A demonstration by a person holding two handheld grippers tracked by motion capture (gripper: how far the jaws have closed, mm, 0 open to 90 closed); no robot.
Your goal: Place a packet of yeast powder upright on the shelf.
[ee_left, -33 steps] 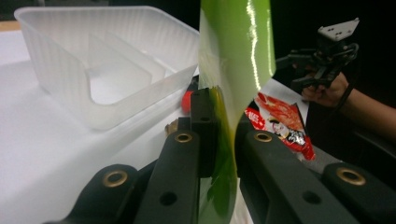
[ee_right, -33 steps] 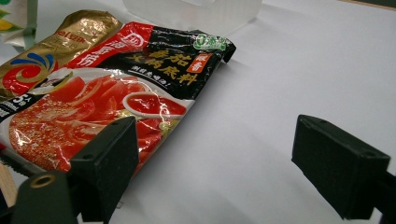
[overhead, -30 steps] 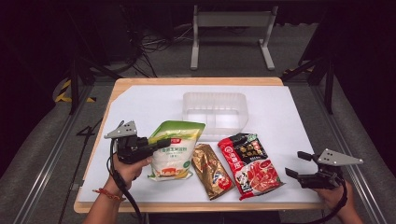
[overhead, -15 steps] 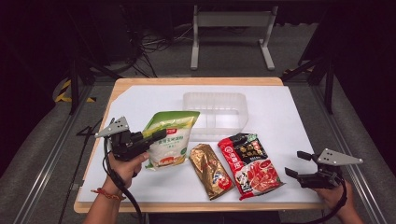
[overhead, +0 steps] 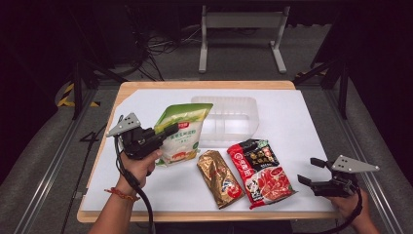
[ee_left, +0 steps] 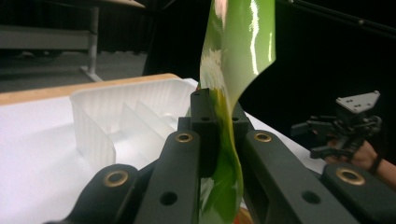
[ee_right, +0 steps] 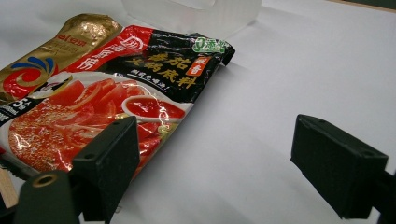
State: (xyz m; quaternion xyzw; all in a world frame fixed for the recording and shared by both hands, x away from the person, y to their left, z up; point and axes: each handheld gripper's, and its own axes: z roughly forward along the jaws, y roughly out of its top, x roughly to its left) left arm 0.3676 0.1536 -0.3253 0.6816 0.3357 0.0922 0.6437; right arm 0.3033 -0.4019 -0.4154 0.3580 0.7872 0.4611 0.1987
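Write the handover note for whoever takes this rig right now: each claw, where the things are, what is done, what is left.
Left claw: shut on the green pouch, lifted and tilted beside the clear divided tray.
Right claw: open, holding nothing, at the table's near right edge, apart from the red and black packet.
Gold packet lies flat between the pouch and the red and black packet.
Done: green pouch gripped and raised.
Left: the tray looks empty; probably set the pouch in it, then likely the two packets.
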